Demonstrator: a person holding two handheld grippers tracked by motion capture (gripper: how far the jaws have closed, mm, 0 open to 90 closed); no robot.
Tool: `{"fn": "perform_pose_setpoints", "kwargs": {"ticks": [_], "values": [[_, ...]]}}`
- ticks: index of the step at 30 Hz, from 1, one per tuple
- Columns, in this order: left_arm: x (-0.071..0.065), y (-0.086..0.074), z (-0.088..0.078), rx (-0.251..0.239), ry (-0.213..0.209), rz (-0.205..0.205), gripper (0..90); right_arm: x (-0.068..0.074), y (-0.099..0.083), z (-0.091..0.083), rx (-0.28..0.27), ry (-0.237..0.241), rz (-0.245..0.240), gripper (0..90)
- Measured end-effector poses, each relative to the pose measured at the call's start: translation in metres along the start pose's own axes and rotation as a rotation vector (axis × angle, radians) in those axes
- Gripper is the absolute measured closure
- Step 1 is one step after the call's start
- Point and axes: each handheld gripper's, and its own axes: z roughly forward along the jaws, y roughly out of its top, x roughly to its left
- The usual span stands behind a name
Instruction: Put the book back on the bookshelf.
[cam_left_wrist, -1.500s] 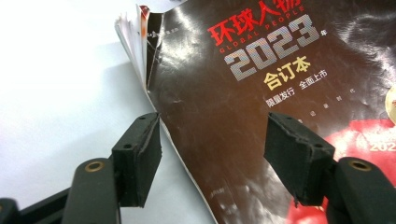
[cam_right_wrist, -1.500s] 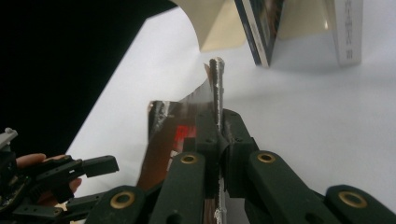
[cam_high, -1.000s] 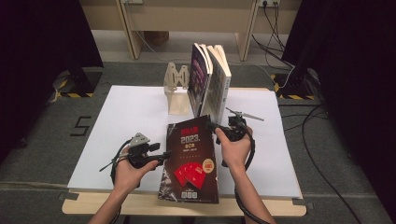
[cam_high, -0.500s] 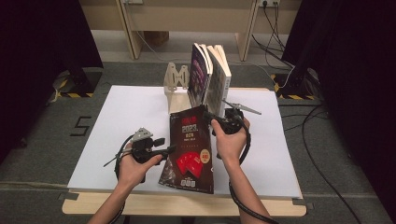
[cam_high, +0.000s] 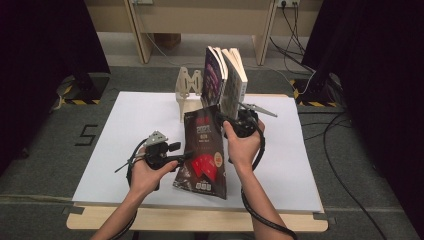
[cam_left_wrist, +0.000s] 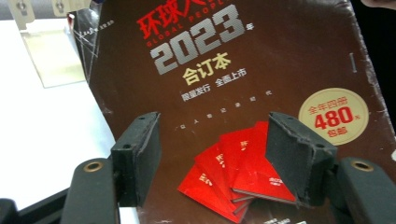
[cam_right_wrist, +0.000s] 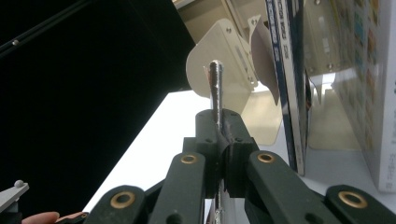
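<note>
Glossy brown 2023 magazine volume, tilted up off the table, is pinched at its edge by the right gripper while the left gripper gapes unclamped before its cover, so it may sag or slip against the shelved books ahead.

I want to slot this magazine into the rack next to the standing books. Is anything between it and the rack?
Nothing visible blocks it. The magazine, pinched at its edge by the right gripper, is tilted up just in front of the rack. The books fill the rack's right side; the space to their left looks free.
</note>
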Motion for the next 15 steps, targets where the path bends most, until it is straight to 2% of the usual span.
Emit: {"fn": "perform_pose_setpoints", "kwargs": {"ticks": [7,12,15], "values": [[-0.001,0.012,0.002,-0.018,-0.020,-0.028,32.9,0.005,0.007,0.005,-0.015,-0.002,-0.011,87.6],[-0.002,0.018,0.006,-0.028,-0.015,-0.023,31.9,0.007,0.012,0.012,-0.023,-0.007,-0.013,87.6],[-0.002,0.021,0.008,-0.031,-0.022,-0.038,31.4,0.008,0.015,0.014,-0.034,0.002,-0.009,87.6]]}}
